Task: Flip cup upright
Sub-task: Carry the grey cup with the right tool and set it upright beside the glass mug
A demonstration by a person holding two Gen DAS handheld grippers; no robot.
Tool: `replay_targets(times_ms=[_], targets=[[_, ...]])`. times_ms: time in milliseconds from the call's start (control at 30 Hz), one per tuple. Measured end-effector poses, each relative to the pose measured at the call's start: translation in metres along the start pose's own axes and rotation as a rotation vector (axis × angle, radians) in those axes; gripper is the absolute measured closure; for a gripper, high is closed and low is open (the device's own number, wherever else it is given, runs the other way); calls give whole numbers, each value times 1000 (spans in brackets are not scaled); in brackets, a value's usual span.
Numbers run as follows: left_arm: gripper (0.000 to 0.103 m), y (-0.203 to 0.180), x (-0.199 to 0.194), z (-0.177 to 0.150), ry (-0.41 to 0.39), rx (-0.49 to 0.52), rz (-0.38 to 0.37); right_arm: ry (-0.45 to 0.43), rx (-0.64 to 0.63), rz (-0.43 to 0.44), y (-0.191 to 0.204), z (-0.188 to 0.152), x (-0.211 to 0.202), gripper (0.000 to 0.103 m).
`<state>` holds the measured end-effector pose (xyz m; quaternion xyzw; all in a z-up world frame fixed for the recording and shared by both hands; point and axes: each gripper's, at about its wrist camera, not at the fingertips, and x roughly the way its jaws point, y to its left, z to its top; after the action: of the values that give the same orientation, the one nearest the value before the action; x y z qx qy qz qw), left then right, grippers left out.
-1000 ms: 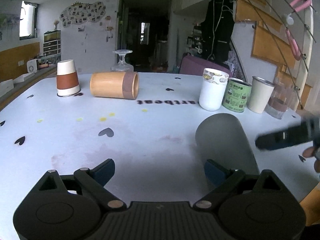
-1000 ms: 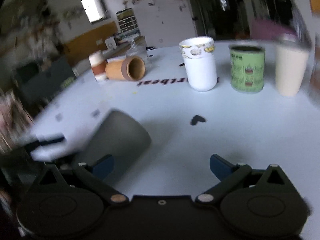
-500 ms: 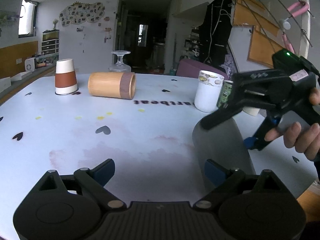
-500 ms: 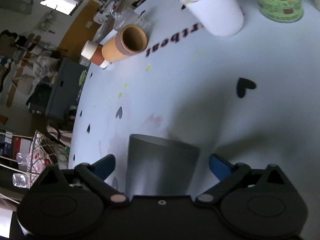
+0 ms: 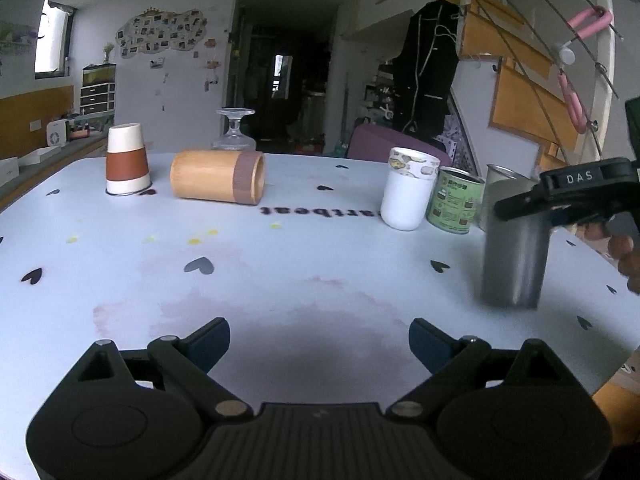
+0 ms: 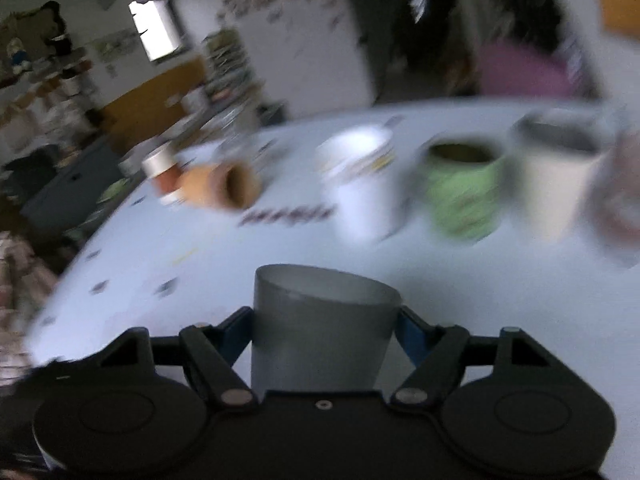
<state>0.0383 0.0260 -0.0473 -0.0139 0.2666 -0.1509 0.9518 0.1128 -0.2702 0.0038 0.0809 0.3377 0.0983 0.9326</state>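
Grey cup (image 6: 320,328) sat clamped between the blue pads of my right tongs (image 6: 325,330), mouth up and low centre in the right wrist view; at the right of the left wrist view it stood upright with its base looking to touch the table (image 5: 280,264), though I could not be sure it was fully seated. My left tongs (image 5: 319,342) hung spread and empty along the bottom edge of that frame, holding nothing.

To finish well, I judged I should press the cup flat, let it settle, then part the pads evenly and draw straight back, so neither pad dragged the rim and tipped it. The right view was smeared with motion, so slowing first seemed wise.

Behind the cup stood a row: white mug (image 5: 408,194), green tin (image 5: 456,200) and pale steel cup (image 5: 498,184), near but apart from it. Pushing forward risked them. Bare table lay toward frame centre and left; the bamboo cup (image 5: 218,176) on its side and the upturned paper cup (image 5: 127,159) were well apart, upper left. The table edge ran close at lower right.
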Motion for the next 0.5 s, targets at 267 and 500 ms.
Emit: replay_targets(times_ms=[267,500], targets=[[7,-8,5,0,10,8,-17,-186,-57,-368,-76,8,-8,27],[7,-11,6,1,12,15,-20,-196,-20,-532,-121,8,-1,27]])
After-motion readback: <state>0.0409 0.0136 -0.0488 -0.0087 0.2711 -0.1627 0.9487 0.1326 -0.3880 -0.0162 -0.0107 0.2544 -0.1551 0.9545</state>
